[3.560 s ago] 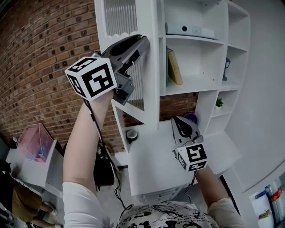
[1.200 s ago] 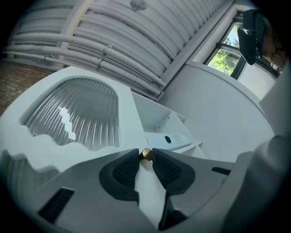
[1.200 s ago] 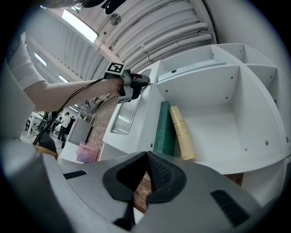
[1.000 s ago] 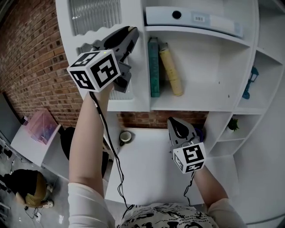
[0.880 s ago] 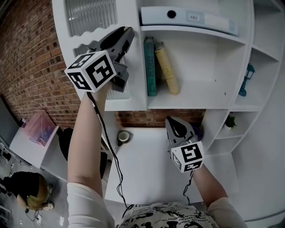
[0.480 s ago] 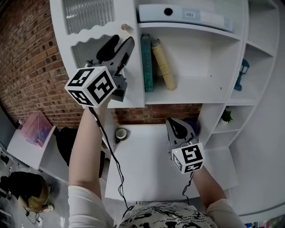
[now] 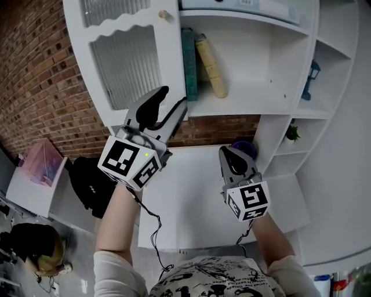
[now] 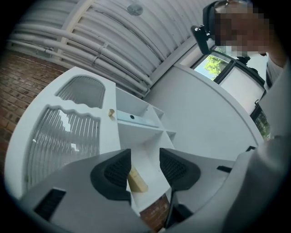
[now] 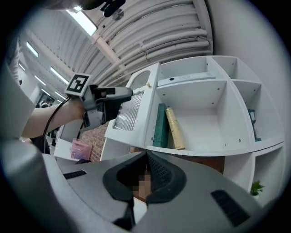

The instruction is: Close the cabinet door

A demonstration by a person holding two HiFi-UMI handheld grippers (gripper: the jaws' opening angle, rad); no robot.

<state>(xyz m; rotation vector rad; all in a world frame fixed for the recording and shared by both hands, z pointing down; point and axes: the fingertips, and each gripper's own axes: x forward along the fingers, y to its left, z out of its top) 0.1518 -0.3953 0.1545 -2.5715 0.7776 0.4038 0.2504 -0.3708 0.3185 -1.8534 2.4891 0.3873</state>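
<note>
Cabinet door (image 7: 136, 58), one white leaf with two ribbed glass panes (image 7: 124, 75) and a single round wooden knob (image 7: 165, 14), lies shut against the white shelf unit (image 7: 272, 58) at the far left of the scene, as my head camera sees it. My two hand-held grippers hang below it. My left gripper (image 7: 174, 96) is the nearer one. It points up toward the door's lower right corner but is clear of it, and the knob is well above its tips. Its jaws have just been opening and stand partly apart with nothing between them (the yellow spine glimpsed in the gap belongs to a book far back on the shelf). My right gripper (image 7: 226, 152) sits lower and to the right, over the white desk (image 7: 191, 197), well apart from the door, with its jaws together and empty.

Right of the door, one open compartment holds two books. A teal book (image 7: 189, 58) stands upright against the door-side wall and a yellow book (image 7: 210, 64) tilts toward it. The compartment above holds one grey box file (image 9: 186, 78), lying flat. Narrow side shelves at the far right hold one blue lantern (image 7: 310, 72) and, a shelf lower, one small green plant (image 7: 291, 132). A red brick wall (image 7: 40, 69) shows to the left of the unit.
</note>
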